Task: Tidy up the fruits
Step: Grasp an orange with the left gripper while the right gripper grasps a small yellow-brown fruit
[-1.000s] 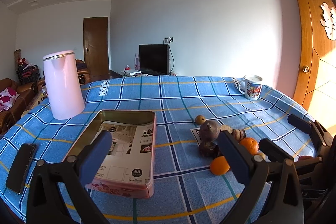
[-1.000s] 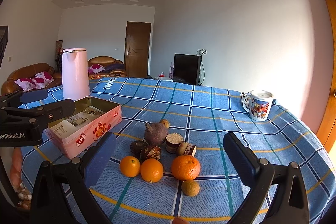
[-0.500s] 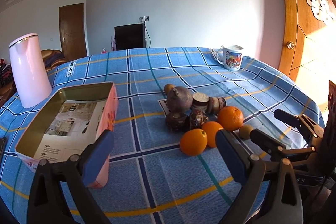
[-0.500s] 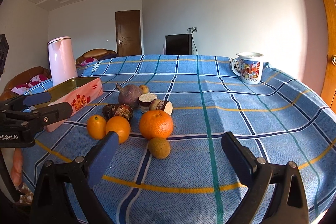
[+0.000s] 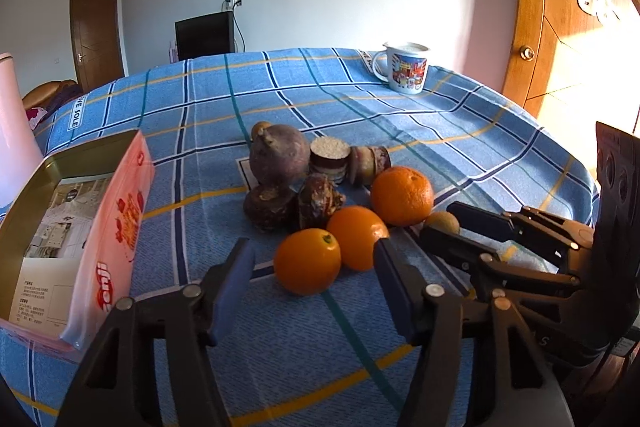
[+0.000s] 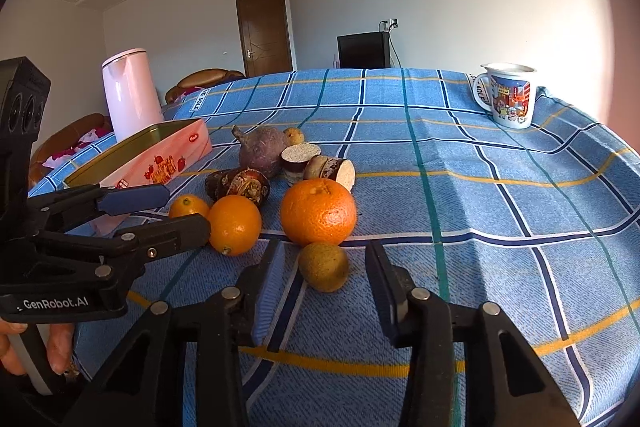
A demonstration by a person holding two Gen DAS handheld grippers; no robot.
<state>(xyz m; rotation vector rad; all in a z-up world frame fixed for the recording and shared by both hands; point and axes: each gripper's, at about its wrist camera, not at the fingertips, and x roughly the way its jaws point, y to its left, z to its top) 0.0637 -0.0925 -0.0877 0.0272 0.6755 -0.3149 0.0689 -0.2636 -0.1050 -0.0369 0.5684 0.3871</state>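
A pile of fruit lies on the blue checked tablecloth (image 5: 460, 131): three oranges, a small brown-green fruit, dark purple pieces and a round purple one (image 5: 278, 155). My left gripper (image 5: 314, 277) is open, its fingers either side of the nearest small orange (image 5: 307, 261). My right gripper (image 6: 324, 277) is open around the brown-green fruit (image 6: 325, 266), just in front of the big orange (image 6: 318, 211). The open pink tin (image 5: 104, 211) stands left of the pile and holds only a printed sheet.
A pink kettle (image 6: 128, 91) stands behind the tin. A printed mug (image 6: 508, 95) stands at the far right of the table. The table edge drops off close on the right. Each gripper shows in the other's view.
Both grippers have moved down and forward to the fruit pile. The left has swung from over the tin to the small orange; the right now straddles the brown-green fruit.
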